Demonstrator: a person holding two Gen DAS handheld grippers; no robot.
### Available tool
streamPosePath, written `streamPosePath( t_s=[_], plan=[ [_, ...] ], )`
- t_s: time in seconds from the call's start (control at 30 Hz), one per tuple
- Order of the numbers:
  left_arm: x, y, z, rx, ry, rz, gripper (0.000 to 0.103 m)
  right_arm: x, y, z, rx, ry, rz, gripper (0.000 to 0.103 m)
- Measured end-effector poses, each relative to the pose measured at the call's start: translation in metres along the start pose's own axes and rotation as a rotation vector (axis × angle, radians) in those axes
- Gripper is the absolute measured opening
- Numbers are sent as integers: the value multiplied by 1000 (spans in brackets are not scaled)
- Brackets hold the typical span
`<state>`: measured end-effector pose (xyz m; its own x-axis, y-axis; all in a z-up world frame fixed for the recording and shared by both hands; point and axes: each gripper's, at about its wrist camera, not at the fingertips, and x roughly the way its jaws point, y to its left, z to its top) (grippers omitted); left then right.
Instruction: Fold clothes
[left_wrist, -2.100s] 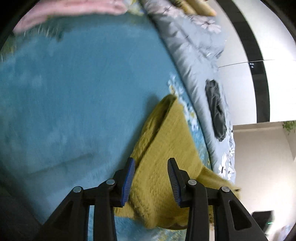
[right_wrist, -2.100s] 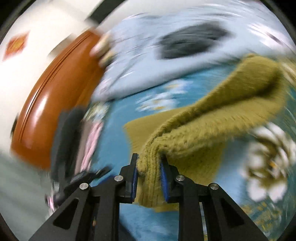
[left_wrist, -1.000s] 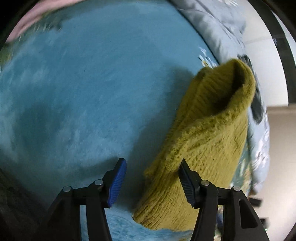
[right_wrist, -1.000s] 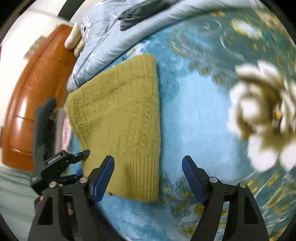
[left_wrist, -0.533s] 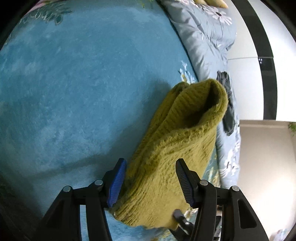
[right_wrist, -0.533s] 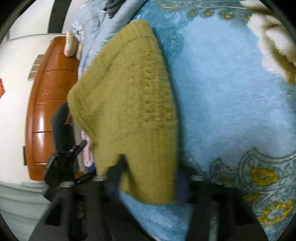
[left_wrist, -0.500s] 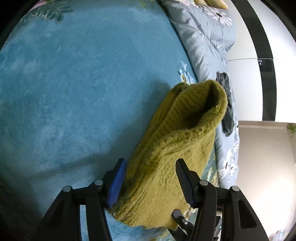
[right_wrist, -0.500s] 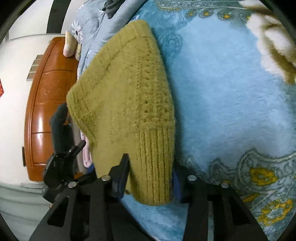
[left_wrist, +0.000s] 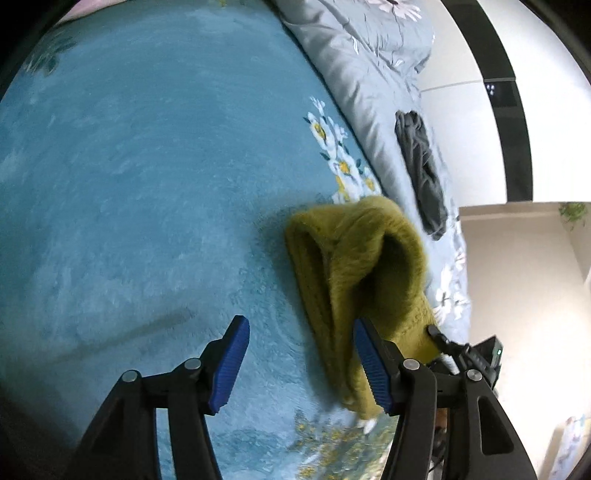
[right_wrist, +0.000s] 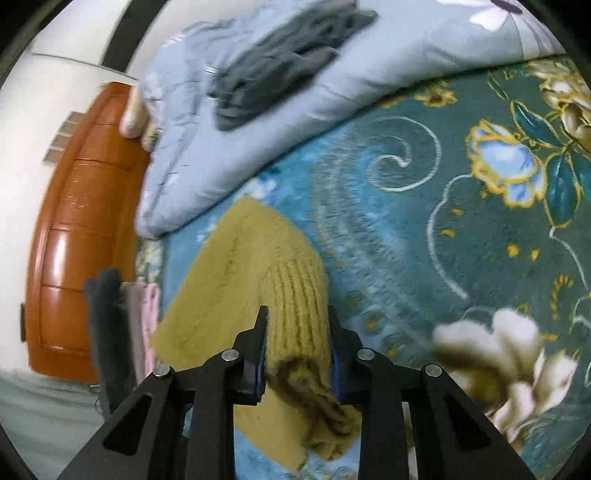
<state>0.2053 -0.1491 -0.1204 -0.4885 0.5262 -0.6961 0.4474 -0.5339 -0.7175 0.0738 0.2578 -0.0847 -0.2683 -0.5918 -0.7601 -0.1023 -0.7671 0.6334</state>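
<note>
A folded mustard-yellow knit sweater (left_wrist: 354, 266) lies on the blue floral blanket (left_wrist: 140, 177). My right gripper (right_wrist: 297, 350) is shut on the sweater's ribbed hem (right_wrist: 295, 306), lifting it a little. My left gripper (left_wrist: 299, 360) is open and empty, with the sweater just past its right finger (left_wrist: 371, 363). The right gripper's black tip shows in the left wrist view (left_wrist: 443, 341) at the sweater's near edge.
A grey-blue floral quilt (right_wrist: 258, 122) is bunched along the blanket's far edge with a dark grey garment (right_wrist: 280, 62) on it. A stack of folded dark and pink clothes (right_wrist: 122, 325) stands by the orange-brown wooden headboard (right_wrist: 81, 236).
My right gripper has closed on the sweater's ribbed hem. My left gripper has drawn away to the left, so the sweater no longer lies between its fingers.
</note>
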Motion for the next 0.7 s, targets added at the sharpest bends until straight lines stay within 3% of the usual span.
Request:
streamPosePath(
  t_s=[0.17, 0.23, 0.37, 0.5, 0.57, 0.7],
  plan=[
    [14, -14, 6, 51, 12, 59, 63, -2, -31, -10, 77, -23, 37, 37],
    [17, -26, 10, 120, -6, 100, 63, -11, -40, -16, 94, -43, 77, 43],
    [26, -58, 26, 294, -60, 183, 63, -30, -49, -42, 131, -51, 122, 44],
    [39, -78, 38, 424, -82, 254, 62, -26, -44, -89, 132, 28, 161, 44],
    [46, -82, 41, 450, -65, 277, 60, -14, -40, -110, 139, 66, 176, 44],
    [55, -85, 44, 422, -15, 249, 46, 10, -41, -134, 210, 88, 227, 47]
  ],
)
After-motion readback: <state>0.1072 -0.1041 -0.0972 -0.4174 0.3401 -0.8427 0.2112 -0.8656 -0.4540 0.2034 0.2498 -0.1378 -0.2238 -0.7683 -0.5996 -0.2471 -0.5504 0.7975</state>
